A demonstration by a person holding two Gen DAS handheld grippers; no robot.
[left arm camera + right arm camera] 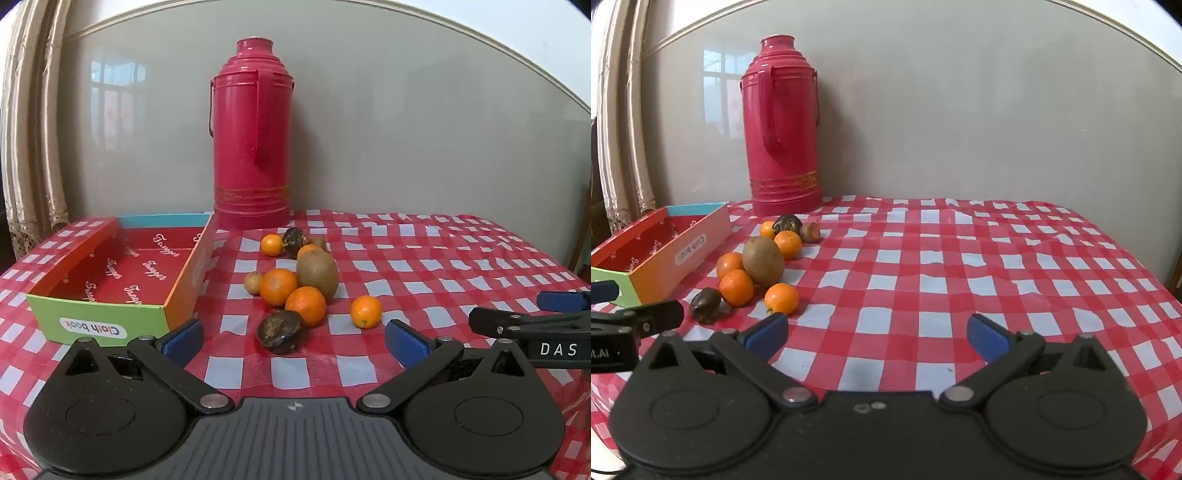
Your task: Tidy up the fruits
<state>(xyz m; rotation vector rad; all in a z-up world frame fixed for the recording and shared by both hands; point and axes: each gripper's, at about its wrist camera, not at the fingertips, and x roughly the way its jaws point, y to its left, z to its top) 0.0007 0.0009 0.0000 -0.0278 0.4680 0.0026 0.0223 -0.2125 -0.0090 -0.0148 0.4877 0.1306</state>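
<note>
A cluster of fruit lies on the red checked tablecloth: a brown kiwi (317, 273) (763, 260), several small oranges (306, 305) (781, 298), dark wrinkled passion fruits (280, 331) (705, 305) and a small tan fruit (253, 283). An open, empty colourful cardboard box (122, 273) (661, 243) stands to the left of the fruit. My left gripper (293, 339) is open just in front of the near passion fruit. My right gripper (877, 334) is open over bare cloth to the right of the fruit; it also shows at the right edge of the left wrist view (561, 314).
A tall red thermos flask (253, 136) (783, 125) stands at the back against the grey wall. A curtain (33, 129) hangs at the far left. The table (997, 266) stretches to the right under the checked cloth.
</note>
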